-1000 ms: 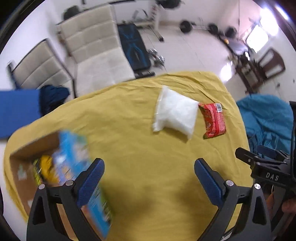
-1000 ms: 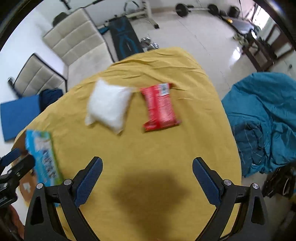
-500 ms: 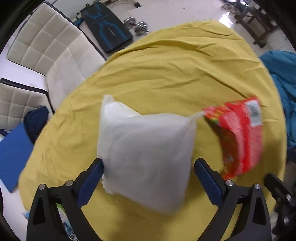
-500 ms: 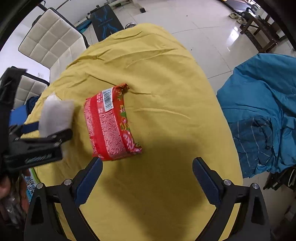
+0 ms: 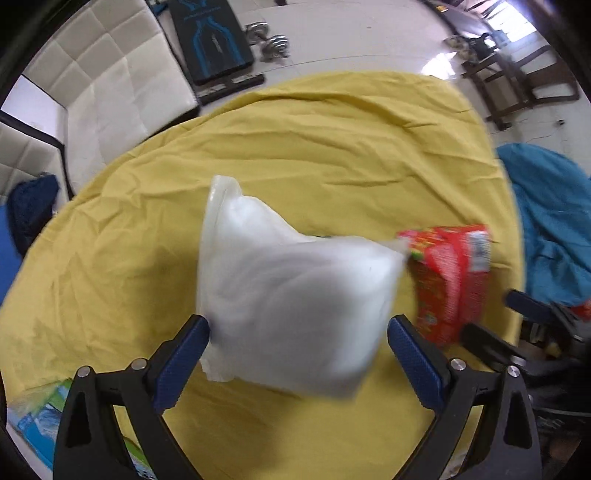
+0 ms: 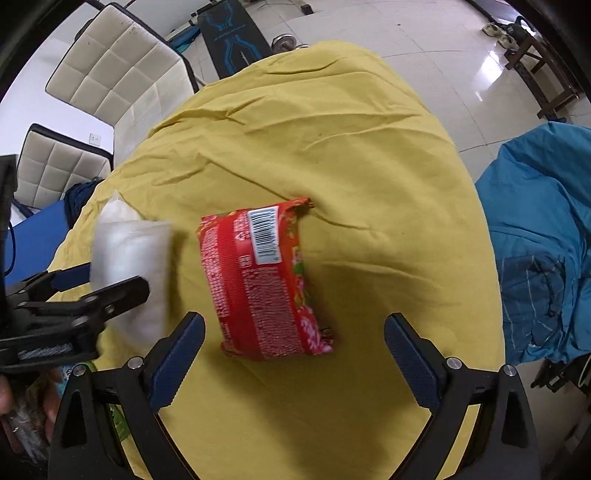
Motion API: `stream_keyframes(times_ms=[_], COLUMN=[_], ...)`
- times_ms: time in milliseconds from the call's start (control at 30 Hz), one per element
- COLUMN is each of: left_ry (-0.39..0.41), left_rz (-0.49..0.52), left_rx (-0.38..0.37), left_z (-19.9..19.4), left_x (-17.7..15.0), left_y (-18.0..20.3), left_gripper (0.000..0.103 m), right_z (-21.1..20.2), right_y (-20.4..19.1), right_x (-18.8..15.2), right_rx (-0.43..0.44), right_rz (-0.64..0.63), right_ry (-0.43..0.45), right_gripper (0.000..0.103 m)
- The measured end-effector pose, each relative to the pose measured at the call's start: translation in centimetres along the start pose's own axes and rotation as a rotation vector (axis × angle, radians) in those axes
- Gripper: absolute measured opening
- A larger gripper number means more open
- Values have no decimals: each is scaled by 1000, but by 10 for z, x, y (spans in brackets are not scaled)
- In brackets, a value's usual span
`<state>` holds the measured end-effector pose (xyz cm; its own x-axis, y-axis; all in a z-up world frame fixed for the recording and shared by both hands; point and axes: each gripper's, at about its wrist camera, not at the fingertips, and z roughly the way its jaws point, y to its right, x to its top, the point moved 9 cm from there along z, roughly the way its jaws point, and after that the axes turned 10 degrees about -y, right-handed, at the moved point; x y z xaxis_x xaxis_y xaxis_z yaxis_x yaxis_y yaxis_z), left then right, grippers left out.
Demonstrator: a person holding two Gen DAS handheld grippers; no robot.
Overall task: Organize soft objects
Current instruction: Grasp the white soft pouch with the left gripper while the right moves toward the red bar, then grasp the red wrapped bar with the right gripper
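Observation:
A white soft bag (image 5: 295, 314) lies on the yellow-covered round table (image 5: 332, 155). My left gripper (image 5: 297, 336) is open, its jaws standing on either side of the bag's near end. A red snack packet (image 6: 258, 280) lies just right of the bag, barcode side up. My right gripper (image 6: 294, 332) is open, jaws wide to either side of the packet's near end. The white bag (image 6: 129, 258) and left gripper also show at the left in the right wrist view. The red packet (image 5: 454, 280) shows at right in the left wrist view.
A blue and green packet (image 5: 40, 421) lies at the table's near left edge. Cream padded chairs (image 6: 118, 70) stand behind the table. A teal fabric heap (image 6: 539, 243) lies to the right. A blue gym mat (image 5: 210, 33) and dumbbells lie on the tiled floor beyond.
Both grippers moved forward across the table. The left one closed in on the white bag, the right one on the red packet. Both stayed open.

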<state>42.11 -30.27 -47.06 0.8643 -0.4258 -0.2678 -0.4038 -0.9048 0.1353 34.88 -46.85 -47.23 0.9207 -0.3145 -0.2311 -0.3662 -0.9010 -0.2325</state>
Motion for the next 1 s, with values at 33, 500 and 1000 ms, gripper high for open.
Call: stream_keyframes(times_ms=[33,500,1000], left_ry=[3,32,47], left_rz=[7,50,-73], left_rx=[-23,147,139], left_z=[-5,16,17], left_x=[-2,18,-68], left_y=[3,9,-13], left_gripper=[99,96,92], right_z=[0,8,31], right_y=[-1,-3,-17], right_x=[0,-3,1], right_rx=[-1,-37,-81], right_rz=[-6,6,-28], right_ry=[0,-12,-47], right_gripper=[99,99,62])
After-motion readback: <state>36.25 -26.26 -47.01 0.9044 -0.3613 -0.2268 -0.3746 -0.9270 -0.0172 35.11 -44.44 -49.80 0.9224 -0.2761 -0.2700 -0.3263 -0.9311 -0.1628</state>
